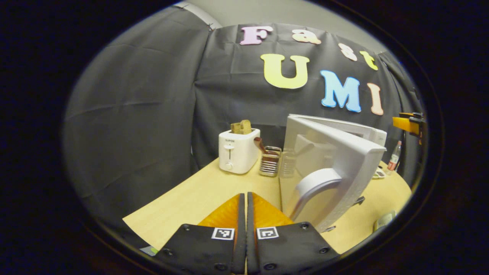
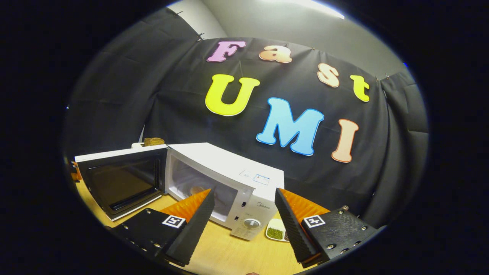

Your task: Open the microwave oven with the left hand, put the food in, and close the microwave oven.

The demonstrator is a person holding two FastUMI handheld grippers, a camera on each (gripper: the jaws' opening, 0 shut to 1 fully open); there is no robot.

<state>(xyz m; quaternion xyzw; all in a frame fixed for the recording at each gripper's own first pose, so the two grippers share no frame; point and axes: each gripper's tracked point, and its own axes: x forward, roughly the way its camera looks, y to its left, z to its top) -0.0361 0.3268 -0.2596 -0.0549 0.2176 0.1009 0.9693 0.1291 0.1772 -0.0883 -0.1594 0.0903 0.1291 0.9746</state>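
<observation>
Standing open on the pale wooden table (image 2: 237, 256), the white box-shaped microwave oven (image 2: 229, 172) takes up the lower middle of the right gripper view, its dark-windowed door (image 2: 122, 183) swung out to the lower left and the pale cavity (image 2: 195, 183) exposed beside it. A round control knob (image 2: 251, 222) sits on the front panel, low in the frame. Just right of the panel, at the bottom of the frame, a small white rectangular dish of green food (image 2: 276, 232) rests on the table, outside the oven. The right gripper (image 2: 244, 217) shows at the bottom of this view with its fingers spread wide apart and nothing between them; the oven front and the dish appear in the gap.

In the left gripper view the left gripper (image 1: 245, 214) is at the bottom centre, its fingers pressed together with nothing caught between them. Right of it, the white door's outer face with its curved handle (image 1: 315, 187) stands edge-on, near the fingertips but apart from them. In the centre of the frame, farther back on the table, stand a white two-slot toaster (image 1: 237, 151) with brown bread slices (image 1: 241, 127) sticking up, and just right of it a metal wire holder (image 1: 270, 162) with a brown utensil. A small bottle (image 1: 394, 156) stands at the right edge.
</observation>
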